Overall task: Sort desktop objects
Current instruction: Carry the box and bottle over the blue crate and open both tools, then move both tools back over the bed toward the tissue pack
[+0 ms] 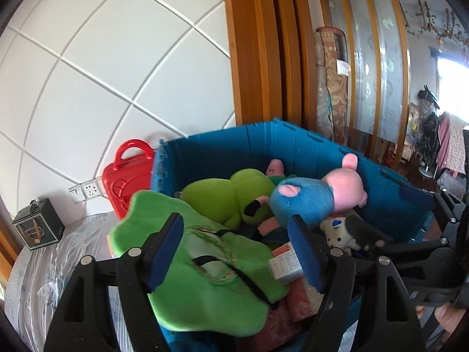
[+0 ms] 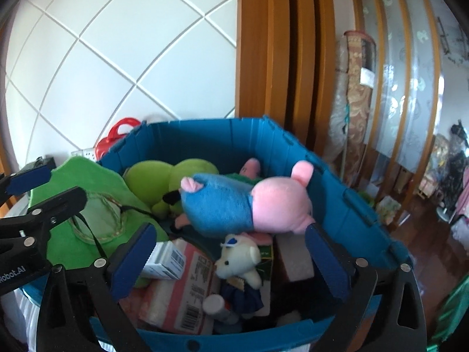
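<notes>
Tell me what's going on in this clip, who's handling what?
A person holds two handheld grippers over a blue bin packed with toys and boxes. Both the left gripper and the right gripper are open and hold nothing. A pink pig plush in a blue outfit lies on top of the pile, beside a green plush and a small white bear. A flat green plush piece hangs over the bin's near edge, under the left gripper.
</notes>
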Demonstrator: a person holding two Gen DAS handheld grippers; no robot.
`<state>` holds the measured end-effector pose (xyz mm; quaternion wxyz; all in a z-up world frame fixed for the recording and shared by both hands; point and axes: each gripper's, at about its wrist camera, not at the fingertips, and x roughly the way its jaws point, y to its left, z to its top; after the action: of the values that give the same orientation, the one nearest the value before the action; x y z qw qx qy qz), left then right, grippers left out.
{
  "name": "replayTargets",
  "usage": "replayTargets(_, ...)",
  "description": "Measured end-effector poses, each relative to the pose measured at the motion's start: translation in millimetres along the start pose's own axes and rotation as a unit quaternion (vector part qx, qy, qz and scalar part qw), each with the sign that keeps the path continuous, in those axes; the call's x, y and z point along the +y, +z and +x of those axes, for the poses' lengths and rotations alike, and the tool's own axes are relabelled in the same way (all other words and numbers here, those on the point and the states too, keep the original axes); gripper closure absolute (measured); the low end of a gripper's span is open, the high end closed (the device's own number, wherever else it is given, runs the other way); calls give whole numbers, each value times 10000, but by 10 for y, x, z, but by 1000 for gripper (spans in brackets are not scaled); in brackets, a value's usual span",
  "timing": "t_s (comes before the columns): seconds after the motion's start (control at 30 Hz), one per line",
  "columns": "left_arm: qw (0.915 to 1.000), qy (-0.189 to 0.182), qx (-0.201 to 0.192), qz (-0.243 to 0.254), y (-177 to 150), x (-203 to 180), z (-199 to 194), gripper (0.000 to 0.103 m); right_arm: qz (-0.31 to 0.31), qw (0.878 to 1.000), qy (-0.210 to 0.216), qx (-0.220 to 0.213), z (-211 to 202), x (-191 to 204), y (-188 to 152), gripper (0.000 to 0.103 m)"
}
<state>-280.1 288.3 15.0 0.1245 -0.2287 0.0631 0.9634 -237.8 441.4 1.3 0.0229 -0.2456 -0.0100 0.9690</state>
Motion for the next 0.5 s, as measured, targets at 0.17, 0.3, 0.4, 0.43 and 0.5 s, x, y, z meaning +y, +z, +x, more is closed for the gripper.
replayTargets(0.17, 9996, 148, -133, -217, -80, 407, -227, 30, -75, 9995, -36, -296, -216, 270, 110, 0)
replayTargets(0.3, 9979, 415, -134, -478, -242, 943, -399, 30, -176, 9980, 233, -554, -336, 716, 192, 0)
replayTargets(0.4, 9954, 618, -80, -726, -472, 1525, -571, 30, -275, 9963, 476, -663, -356, 1166, 227, 0)
replayTargets(0.43, 9944, 680, -42, -809, -551, 1716, -625, 30, -303, 9958, 549, -666, -345, 1333, 234, 0)
replayTargets(0.5, 9921, 777, 64, -981, -725, 2120, -719, 30, -400, 9942, 780, -622, -308, 1719, 244, 0)
